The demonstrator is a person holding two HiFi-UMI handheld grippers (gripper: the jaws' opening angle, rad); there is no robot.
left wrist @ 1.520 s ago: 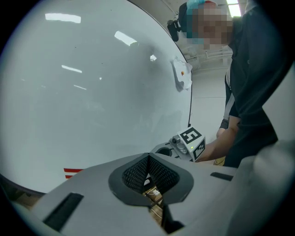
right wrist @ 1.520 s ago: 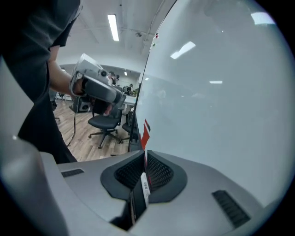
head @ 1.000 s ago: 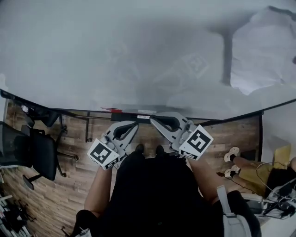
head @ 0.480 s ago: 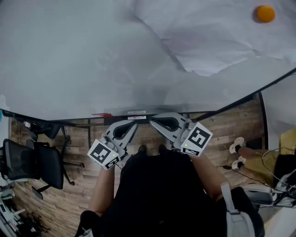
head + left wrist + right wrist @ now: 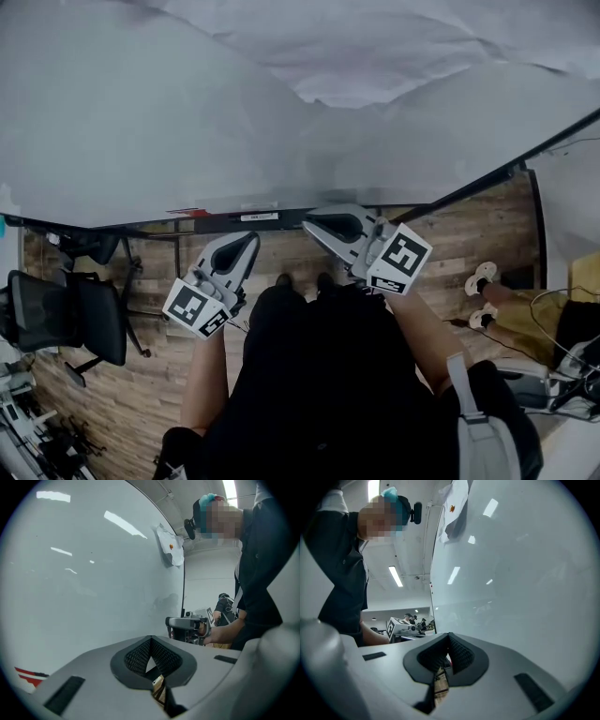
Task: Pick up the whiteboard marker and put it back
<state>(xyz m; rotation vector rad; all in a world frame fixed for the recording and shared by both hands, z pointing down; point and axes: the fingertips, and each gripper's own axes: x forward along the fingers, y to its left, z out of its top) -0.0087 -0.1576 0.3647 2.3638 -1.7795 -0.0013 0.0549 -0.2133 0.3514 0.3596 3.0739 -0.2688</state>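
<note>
A red marker [image 5: 192,212] lies on the narrow ledge along the whiteboard's [image 5: 187,112] lower edge. It shows as a red strip at the lower left of the left gripper view [image 5: 29,676]. My left gripper [image 5: 247,241] hangs just below the ledge, right of the marker, jaws together and empty. My right gripper [image 5: 313,223] is further right at the ledge, shut with nothing in it. In both gripper views the pads meet at the tip, close beside the board: left gripper [image 5: 151,641], right gripper [image 5: 449,637].
A crumpled sheet of paper [image 5: 422,47] hangs on the upper board; an orange magnet [image 5: 171,547] holds it. Below is wooden floor with a black office chair [image 5: 66,319] at the left and cables and gear [image 5: 553,347] at the right.
The left gripper has moved left and lower in the head view, away from the right one. The view has swung, and the orange magnet has left the frame.
</note>
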